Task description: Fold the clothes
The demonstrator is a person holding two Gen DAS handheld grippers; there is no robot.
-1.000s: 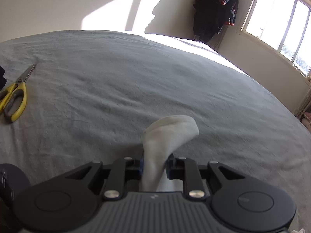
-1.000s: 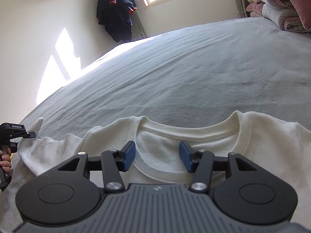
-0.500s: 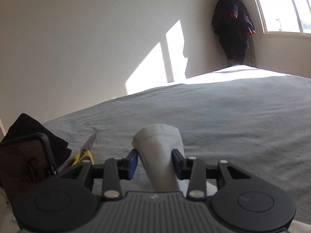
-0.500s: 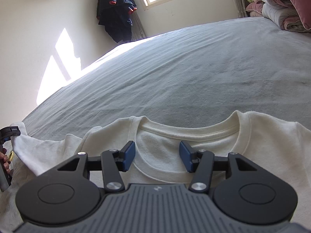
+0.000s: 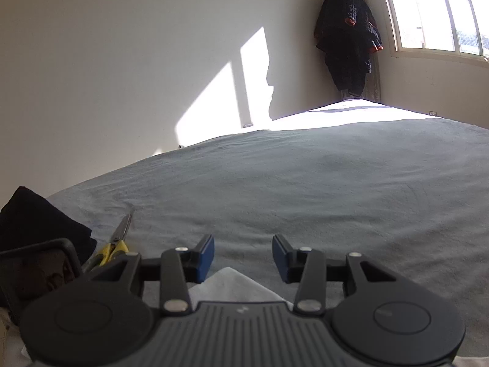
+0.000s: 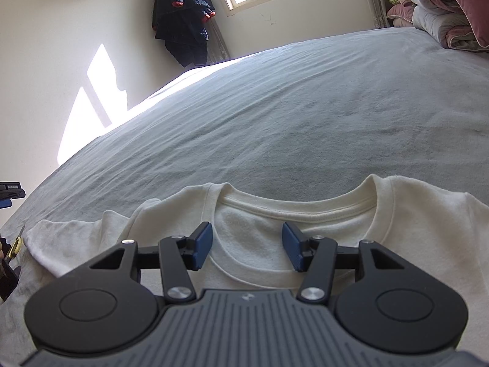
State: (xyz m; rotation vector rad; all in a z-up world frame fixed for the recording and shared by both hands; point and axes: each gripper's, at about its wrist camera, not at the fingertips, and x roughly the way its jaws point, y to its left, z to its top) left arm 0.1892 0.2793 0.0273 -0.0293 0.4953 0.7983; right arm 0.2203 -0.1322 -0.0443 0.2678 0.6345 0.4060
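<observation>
A cream T-shirt (image 6: 412, 229) lies flat on the grey bed (image 6: 290, 107), collar toward the far side, its left sleeve (image 6: 70, 238) spread out toward the left. My right gripper (image 6: 247, 244) hovers open just above the collar area with nothing between its blue pads. In the left wrist view, my left gripper (image 5: 243, 255) has its jaws opening; nothing is between them, and the white sleeve tip (image 5: 232, 284) lies on the bed below and behind the pads. Part of the left gripper (image 6: 10, 192) shows at the left edge of the right wrist view.
Yellow-handled scissors (image 5: 114, 244) lie on the bed to the left of the left gripper, next to a black cloth (image 5: 36, 223) and a dark device (image 5: 33, 272). A dark coat (image 6: 183, 21) hangs in the corner. Folded quilts (image 6: 443, 9) sit at the far right.
My left gripper let go of the sleeve, which dropped flat onto the bed, and the gripper rose and tilted up. The right gripper has not moved.
</observation>
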